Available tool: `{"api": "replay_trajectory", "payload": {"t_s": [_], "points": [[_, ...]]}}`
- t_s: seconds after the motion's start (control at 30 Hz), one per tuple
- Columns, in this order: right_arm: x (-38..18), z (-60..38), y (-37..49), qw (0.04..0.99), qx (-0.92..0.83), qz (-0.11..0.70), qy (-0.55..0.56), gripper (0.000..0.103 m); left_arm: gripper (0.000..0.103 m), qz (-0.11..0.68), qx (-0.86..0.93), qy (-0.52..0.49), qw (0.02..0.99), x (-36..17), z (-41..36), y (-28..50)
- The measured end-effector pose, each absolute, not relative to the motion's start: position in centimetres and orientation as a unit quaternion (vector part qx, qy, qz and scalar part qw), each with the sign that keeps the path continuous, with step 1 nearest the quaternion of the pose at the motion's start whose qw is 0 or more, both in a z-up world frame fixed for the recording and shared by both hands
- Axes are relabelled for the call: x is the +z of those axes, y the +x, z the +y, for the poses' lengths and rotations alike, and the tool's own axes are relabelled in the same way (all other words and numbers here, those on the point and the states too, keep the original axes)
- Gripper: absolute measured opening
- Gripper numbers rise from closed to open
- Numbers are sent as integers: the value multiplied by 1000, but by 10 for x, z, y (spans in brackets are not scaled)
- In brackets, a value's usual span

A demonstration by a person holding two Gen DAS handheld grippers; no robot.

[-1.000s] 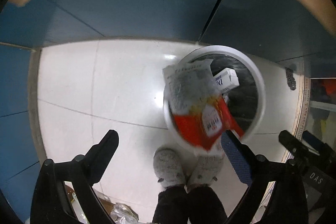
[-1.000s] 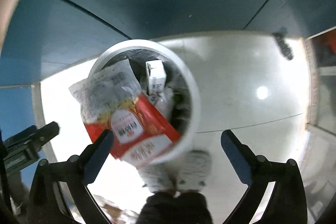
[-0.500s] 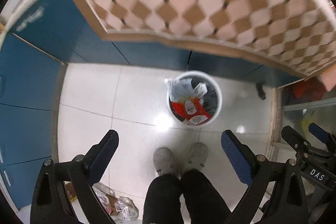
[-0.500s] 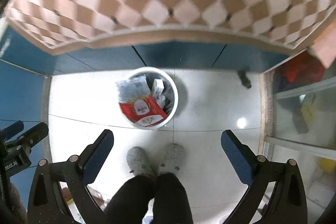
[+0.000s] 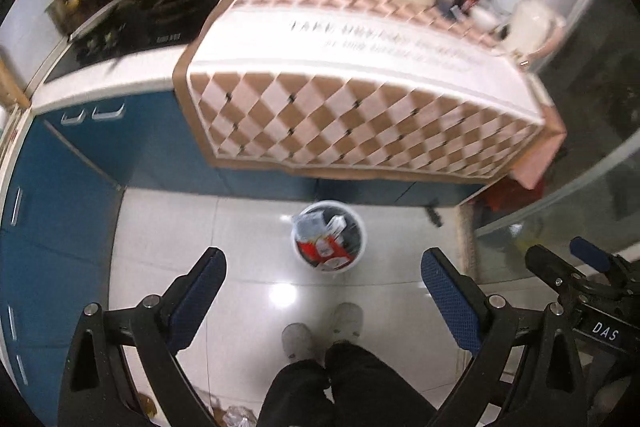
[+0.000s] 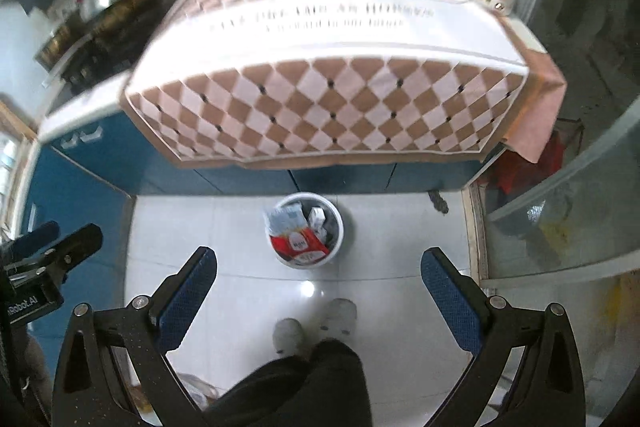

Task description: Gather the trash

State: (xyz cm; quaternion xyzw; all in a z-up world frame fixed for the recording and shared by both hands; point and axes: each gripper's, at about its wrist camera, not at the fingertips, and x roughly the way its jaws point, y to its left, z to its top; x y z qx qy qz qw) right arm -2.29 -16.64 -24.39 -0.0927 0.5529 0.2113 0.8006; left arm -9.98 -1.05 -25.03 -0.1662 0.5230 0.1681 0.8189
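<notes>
Both grippers were raised well clear of the white bin (image 5: 329, 235) between the earlier frames and this one: a second before, the bin and its red-and-white packet (image 5: 325, 247) filled each view at close range, whereas at this moment the bin was seen small on the pale tiled floor (image 5: 168, 227), in front of the blue cabinets (image 5: 60, 179), with the whole checkered cloth (image 5: 360, 115) on the counter brought into sight. The left gripper (image 5: 322, 281) was held wide open and nothing was gripped between its blue pads (image 5: 450, 297). The right gripper (image 6: 318, 277) was likewise spread apart and empty. The trash was left in the bin: the packet leaned against the rim, partly standing out, beside a small white carton (image 6: 317, 217) and grey printed wrapping (image 6: 285, 219). From this it was judged that one drop-off had been completed and that the counter was being approached for a further look, though no loose litter could be made out on it.

Little writing could be read. "DAS" was seen on the other gripper's body (image 5: 600, 329) in the left view, and "Robot.AI", its start cut off, on the body (image 6: 28, 303) in the right view. Two dark lines of print on the cloth were too blurred to be read, as was the packet's label.
</notes>
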Motion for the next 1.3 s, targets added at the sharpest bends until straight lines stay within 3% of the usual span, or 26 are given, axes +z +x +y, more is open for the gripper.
{"api": "replay_trajectory", "payload": {"t_s": [0.17, 0.47, 1.3], "points": [[-183, -173, -56, 811, 221, 539, -57, 103, 100, 507, 136, -162, 836, -210, -11, -115], [-132, -180, -85, 798, 278, 534, -31, 103, 103, 482, 111, -211, 843, -171, -16, -137], [-135, -189, -83, 751, 341, 565, -25, 103, 103, 500, 89, -233, 829, -167, -32, -149]]}}
